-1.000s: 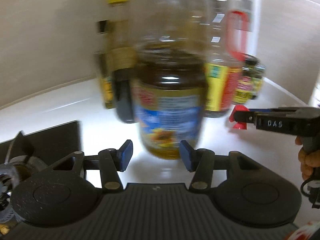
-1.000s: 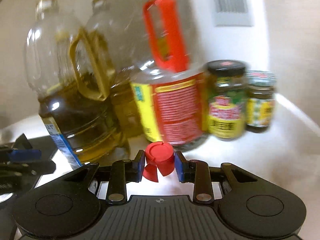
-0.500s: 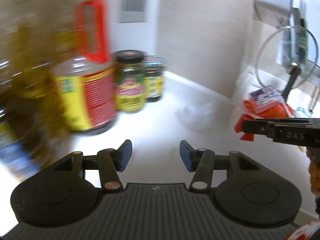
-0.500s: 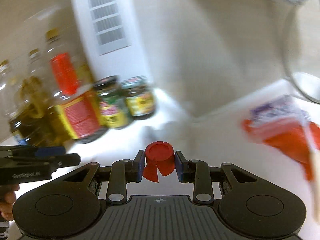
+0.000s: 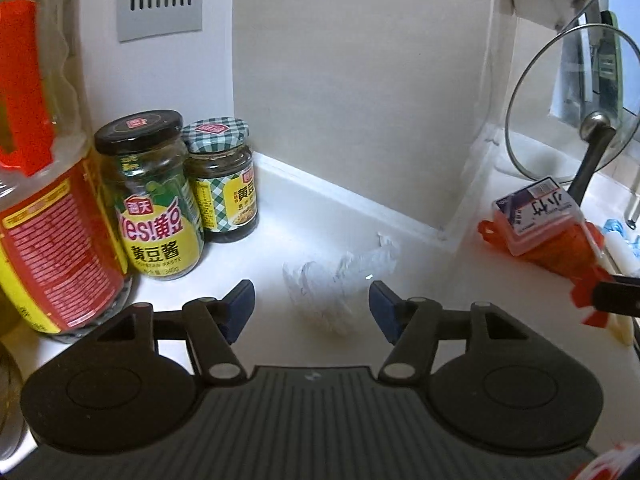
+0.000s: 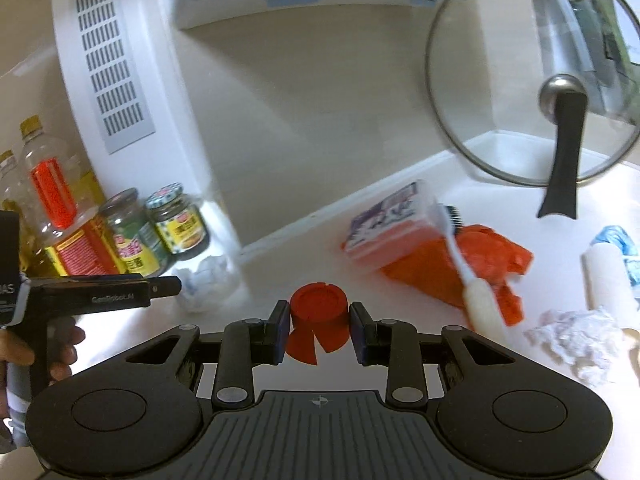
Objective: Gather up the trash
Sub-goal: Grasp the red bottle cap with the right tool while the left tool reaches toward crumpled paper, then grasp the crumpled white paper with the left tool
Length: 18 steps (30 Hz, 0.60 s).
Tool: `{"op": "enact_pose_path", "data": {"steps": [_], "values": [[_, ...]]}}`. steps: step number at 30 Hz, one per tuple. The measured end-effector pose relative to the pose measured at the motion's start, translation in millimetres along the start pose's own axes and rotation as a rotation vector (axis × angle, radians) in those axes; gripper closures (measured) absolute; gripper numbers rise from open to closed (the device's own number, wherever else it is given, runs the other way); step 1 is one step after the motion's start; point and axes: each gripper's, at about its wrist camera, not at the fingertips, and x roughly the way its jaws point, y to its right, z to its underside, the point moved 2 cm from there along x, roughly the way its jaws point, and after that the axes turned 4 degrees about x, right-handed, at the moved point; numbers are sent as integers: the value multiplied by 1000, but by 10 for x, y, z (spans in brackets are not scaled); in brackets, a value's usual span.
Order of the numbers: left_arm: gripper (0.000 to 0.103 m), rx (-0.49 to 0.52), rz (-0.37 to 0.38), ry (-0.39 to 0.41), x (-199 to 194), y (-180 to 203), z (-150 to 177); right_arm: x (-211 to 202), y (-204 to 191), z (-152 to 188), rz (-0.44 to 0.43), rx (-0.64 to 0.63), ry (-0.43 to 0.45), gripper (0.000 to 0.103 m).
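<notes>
My left gripper is open and empty, just in front of a crumpled clear plastic wrapper on the white counter. The wrapper also shows in the right wrist view, beyond the left gripper's tip. My right gripper is shut on a red bottle cap held above the counter. An orange plastic bag with a lidded box on it lies to the right. A crumpled white tissue lies at the far right.
Two sauce jars and oil bottles stand at the left against the wall. A glass pot lid leans at the back right. A white brush rests across the orange bag. The counter corner wall is straight ahead.
Both grippers swung right, away from the oil bottles toward the counter corner. The clear wrapper now lies just ahead of the left fingers. The right gripper still holds the red cap.
</notes>
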Motion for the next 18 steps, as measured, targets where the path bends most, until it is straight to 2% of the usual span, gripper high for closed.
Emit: {"op": "enact_pose_path", "data": {"steps": [3, 6, 7, 12, 18], "values": [[55, 1, -7, -21, 112, 3, -2, -37, 78, 6, 10, 11, 4, 71], [78, -11, 2, -39, 203, -5, 20, -73, 129, 17, 19, 19, 7, 71], [90, -17, 7, -41, 219, -11, 23, -89, 139, 18, 20, 20, 7, 71], [95, -18, -1, -24, 135, 11, 32, -194, 208, 37, 22, 26, 9, 71], [96, -17, -19, -5, -220, 62, 56, -386, 260, 74, -2, 28, 13, 71]]}}
